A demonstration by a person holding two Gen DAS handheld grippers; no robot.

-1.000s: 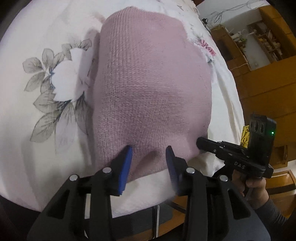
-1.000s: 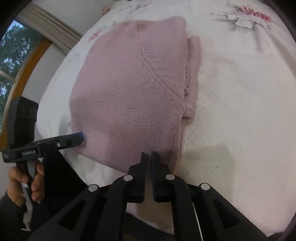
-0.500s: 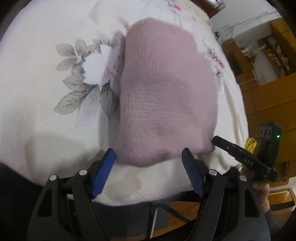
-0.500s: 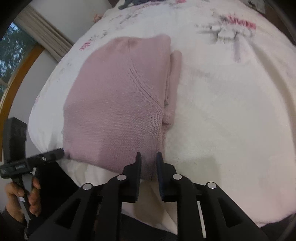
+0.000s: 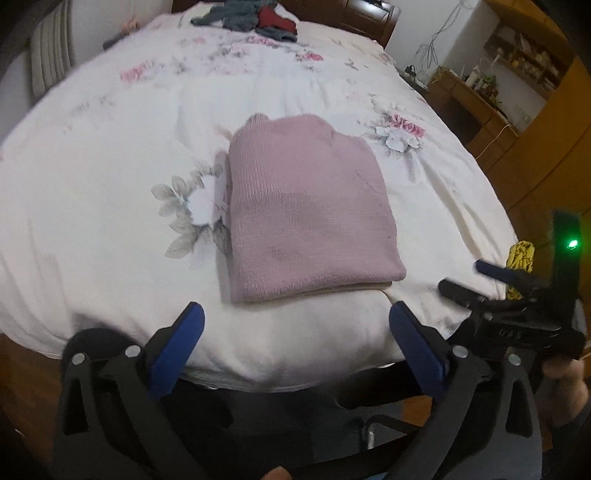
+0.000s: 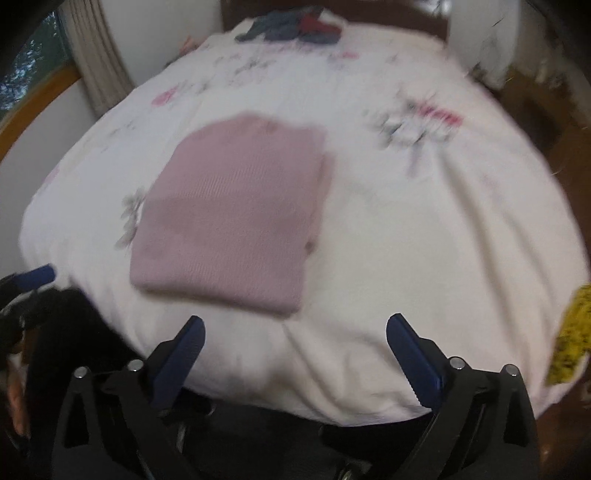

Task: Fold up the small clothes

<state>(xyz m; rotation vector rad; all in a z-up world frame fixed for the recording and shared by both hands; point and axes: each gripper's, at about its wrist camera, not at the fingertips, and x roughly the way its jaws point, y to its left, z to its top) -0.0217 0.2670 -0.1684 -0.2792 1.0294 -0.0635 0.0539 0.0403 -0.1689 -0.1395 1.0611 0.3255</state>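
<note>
A pink knitted garment (image 5: 306,206) lies folded into a neat rectangle on the white floral bedspread (image 5: 110,177), near the bed's front edge. In the right wrist view the same pink garment (image 6: 236,218) is blurred. My left gripper (image 5: 295,317) hangs open just short of the garment's near edge, with nothing between its blue pads. My right gripper (image 6: 295,332) is also open and empty, in front of the garment's right corner. Each gripper shows at the edge of the other's view.
A pile of grey, blue and red clothes (image 5: 255,18) lies at the far end of the bed. A yellow patterned cloth (image 5: 521,258) sits at the bed's right edge. Wooden furniture (image 5: 535,129) stands to the right, a curtained window (image 6: 44,74) to the left.
Both grippers let go of the garment's near edge, opened wide and pulled back toward the front of the bed. The garment stays folded flat.
</note>
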